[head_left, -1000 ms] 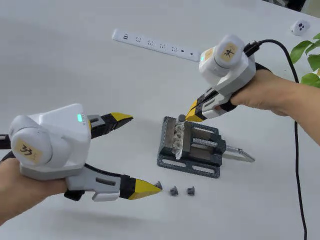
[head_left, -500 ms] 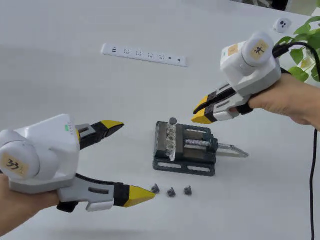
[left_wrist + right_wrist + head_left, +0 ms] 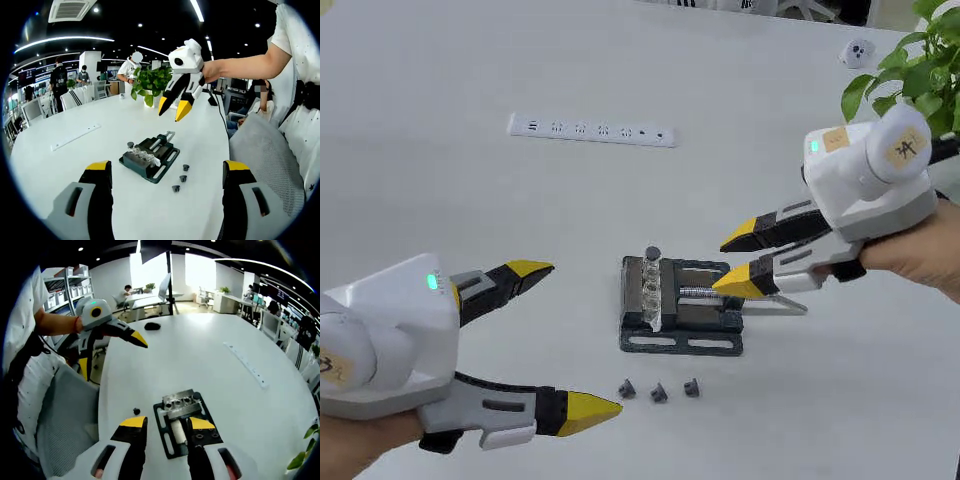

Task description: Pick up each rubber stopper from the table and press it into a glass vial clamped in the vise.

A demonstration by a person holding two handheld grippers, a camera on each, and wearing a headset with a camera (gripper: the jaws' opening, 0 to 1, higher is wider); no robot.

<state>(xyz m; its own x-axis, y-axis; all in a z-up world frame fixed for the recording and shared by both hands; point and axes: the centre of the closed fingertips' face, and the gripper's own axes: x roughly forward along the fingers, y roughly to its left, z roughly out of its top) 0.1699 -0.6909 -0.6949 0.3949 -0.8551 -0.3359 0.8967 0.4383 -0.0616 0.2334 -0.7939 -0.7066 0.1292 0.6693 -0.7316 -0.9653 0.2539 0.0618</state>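
While the left claw (image 3: 584,336) gapes wide and empty, the right claw (image 3: 719,267) hangs part-open, holding nothing.

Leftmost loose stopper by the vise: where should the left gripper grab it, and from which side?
Pinch the leftmost stopper across its sides, coming down from above with the open left gripper. It sits low on the table with a neighbour close beside it, so close the jaws across the row, not along it. Which end is up: too small to tell.
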